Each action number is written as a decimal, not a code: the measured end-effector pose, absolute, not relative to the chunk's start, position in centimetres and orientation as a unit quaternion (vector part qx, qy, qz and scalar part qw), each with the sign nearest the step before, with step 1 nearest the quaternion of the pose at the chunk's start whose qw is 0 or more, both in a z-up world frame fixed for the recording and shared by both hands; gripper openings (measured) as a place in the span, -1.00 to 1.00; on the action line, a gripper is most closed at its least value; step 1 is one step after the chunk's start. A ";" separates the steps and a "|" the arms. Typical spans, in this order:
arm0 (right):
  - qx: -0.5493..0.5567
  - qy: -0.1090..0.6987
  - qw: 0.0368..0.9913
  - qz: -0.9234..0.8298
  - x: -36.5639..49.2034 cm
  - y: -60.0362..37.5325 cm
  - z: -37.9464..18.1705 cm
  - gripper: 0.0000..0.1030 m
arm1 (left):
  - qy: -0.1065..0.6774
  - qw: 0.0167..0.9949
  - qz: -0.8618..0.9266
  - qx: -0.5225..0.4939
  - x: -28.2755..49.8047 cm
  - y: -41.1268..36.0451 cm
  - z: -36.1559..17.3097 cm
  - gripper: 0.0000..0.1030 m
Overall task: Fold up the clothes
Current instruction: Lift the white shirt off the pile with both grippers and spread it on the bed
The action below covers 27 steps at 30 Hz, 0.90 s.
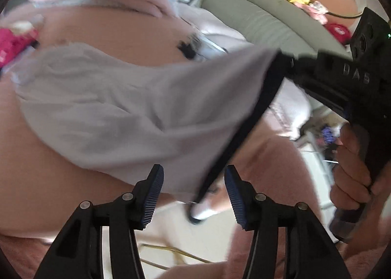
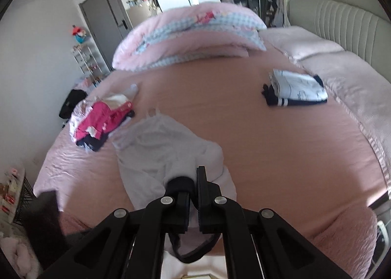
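A white garment [image 1: 117, 113] with a dark trimmed edge [image 1: 244, 132] hangs spread over the pink bed [image 2: 268, 144]. My right gripper [image 2: 193, 181] is shut on its dark-edged part, and the rest of the cloth [image 2: 158, 147] trails down onto the sheet. In the left wrist view the right gripper [image 1: 286, 59] comes in from the right, carried by a person's hand [image 1: 352, 169]. My left gripper [image 1: 194, 181] is open. The garment's lower corner hangs just beyond the gap, and neither pad presses on it.
A loose heap of pink and navy clothes [image 2: 102, 118] lies at the bed's left. A folded white-and-navy stack [image 2: 298, 88] sits at the far right. A folded pink quilt [image 2: 190, 35] is at the back, with a grey headboard [image 2: 342, 15] and pale pillows [image 2: 354, 78] on the right.
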State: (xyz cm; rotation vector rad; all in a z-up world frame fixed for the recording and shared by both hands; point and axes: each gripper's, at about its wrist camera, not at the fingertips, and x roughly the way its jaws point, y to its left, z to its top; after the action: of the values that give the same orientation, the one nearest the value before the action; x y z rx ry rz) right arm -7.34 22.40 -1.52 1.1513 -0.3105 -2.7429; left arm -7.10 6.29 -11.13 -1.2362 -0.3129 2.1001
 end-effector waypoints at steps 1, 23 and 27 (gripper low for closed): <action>0.384 -0.108 0.073 -0.914 -7.1 22.8 -1.5 -0.96 | -0.131 0.346 0.799 -0.474 -6.9 6.4 -11.3 -0.06; 0.543 0.056 0.153 -0.824 -5.4 18.4 -10.7 -0.69 | -0.015 0.081 0.928 -0.363 -8.6 4.0 -7.5 -0.74; 0.495 0.060 0.158 -0.852 -5.5 17.6 -8.8 -0.49 | -0.077 0.154 0.914 -0.368 -7.9 4.4 -7.6 -0.74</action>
State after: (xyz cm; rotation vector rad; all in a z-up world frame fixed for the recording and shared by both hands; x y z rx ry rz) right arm -5.48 17.63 -8.77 1.4158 0.1729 -2.4383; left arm -7.93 4.44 -7.56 -1.0548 -0.2200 2.6186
